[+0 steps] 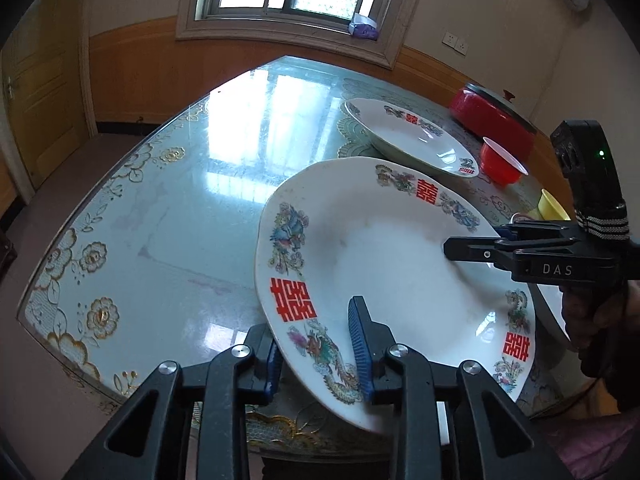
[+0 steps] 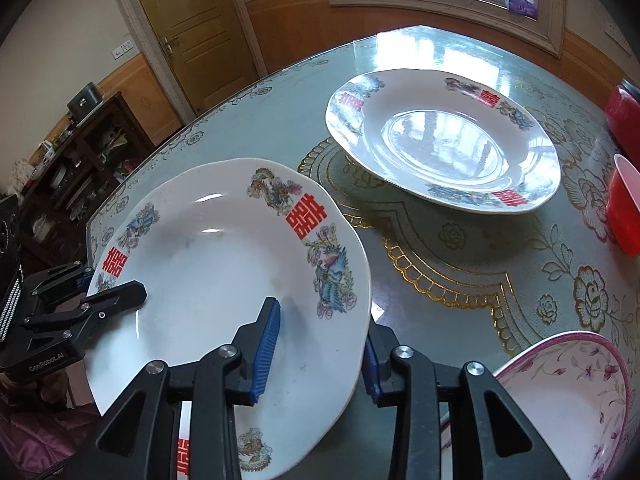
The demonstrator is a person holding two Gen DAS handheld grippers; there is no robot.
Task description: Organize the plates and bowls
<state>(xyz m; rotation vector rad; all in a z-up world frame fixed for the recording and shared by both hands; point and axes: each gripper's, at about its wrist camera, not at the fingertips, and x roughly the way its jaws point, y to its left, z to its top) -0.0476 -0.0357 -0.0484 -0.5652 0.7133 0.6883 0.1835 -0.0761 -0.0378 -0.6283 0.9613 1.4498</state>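
Right wrist view: above the near edge of the worktop (image 2: pixel 460 264), a tilted plate (image 2: pixel 224 272) is clamped at opposite rims by the right gripper (image 2: pixel 316 344) and left gripper (image 2: pixel 110 286). It should be levelled before being lowered onto the far plate (image 2: pixel 440 140).

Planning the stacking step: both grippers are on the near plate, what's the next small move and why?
Probably carry the near plate toward the far plate to stack it: left gripper and right gripper each straddle its rim, it's tilted off the table, and the matching plate sits empty.
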